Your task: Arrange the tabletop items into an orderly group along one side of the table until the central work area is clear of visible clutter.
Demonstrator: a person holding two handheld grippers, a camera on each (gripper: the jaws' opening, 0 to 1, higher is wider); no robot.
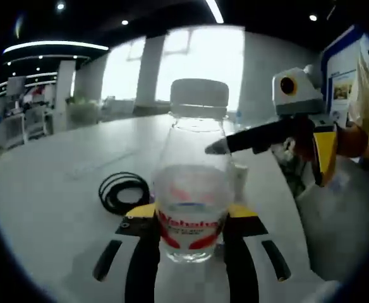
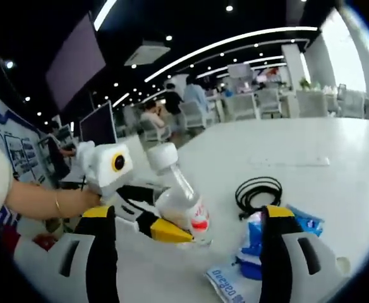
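Note:
A clear water bottle [image 1: 191, 189] with a white cap and a red label stands upright on the white table [image 1: 45, 189]. My left gripper [image 1: 191, 211] is shut on its lower body. My right gripper [image 1: 235, 144] reaches in from the right, its dark tip near the bottle's shoulder. In the right gripper view the bottle [image 2: 181, 199] leans in the left gripper [image 2: 172, 227], and my right gripper [image 2: 187, 218] stands open with wide-spread jaws. A blue packet [image 2: 254, 243] lies by its right jaw. A coiled black cable [image 1: 124, 189] [image 2: 257, 189] lies flat behind the bottle.
A flat white wrapper with blue print [image 2: 225, 281] lies near the table's [image 2: 336, 170] front edge. A person's forearm [image 2: 39, 199] holds the left gripper. Desks, chairs and seated people [image 2: 172, 101] fill the room beyond, with a dark monitor [image 2: 99, 126] at left.

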